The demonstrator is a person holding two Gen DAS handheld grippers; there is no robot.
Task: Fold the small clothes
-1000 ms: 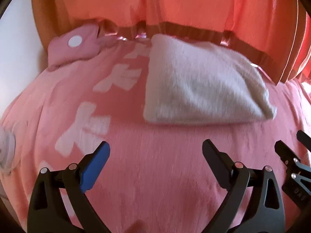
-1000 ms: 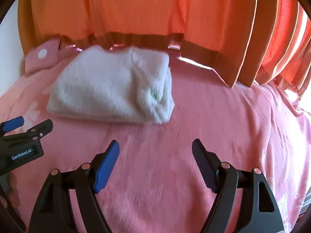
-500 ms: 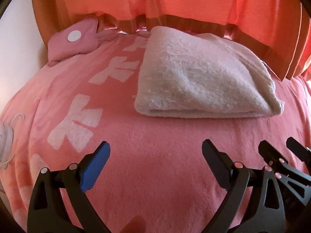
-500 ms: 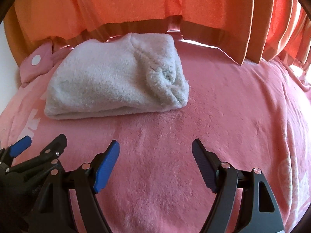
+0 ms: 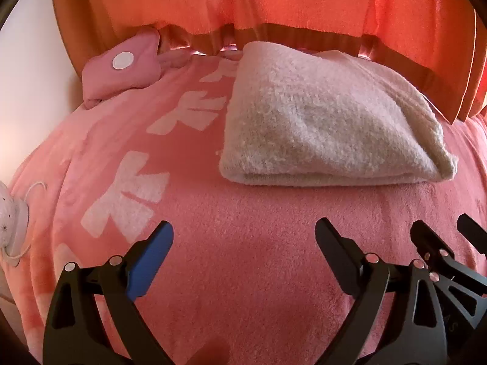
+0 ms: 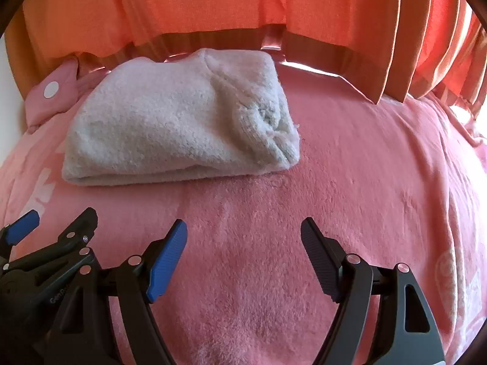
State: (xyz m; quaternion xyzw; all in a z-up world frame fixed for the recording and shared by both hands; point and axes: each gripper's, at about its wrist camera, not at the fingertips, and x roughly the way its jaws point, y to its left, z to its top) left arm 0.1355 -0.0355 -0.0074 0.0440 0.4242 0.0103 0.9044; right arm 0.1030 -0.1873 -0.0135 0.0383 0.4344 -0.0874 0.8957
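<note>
The folded white garment (image 5: 328, 121) lay on the pink blanket (image 5: 258, 213), near the orange curtain (image 5: 274, 0) at the far edge; the left gripper (image 5: 243, 240) hovered just short of its near fold, jaws wide apart and holding nothing; the right gripper (image 6: 243, 237) sat just beside it, jaws likewise spread and empty; a small pink pillow (image 5: 121, 67) rested at far left.

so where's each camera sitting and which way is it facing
Left wrist: on the left hand-held gripper, looking forward over the pink blanket at the folded white cloth; its open fingers show, the right hand-held gripper at the right edge.
Right wrist: on the right hand-held gripper, same heading; the cloth lies ahead-left, the left one at the left edge.
Both share cloth, blanket and orange curtain.
</note>
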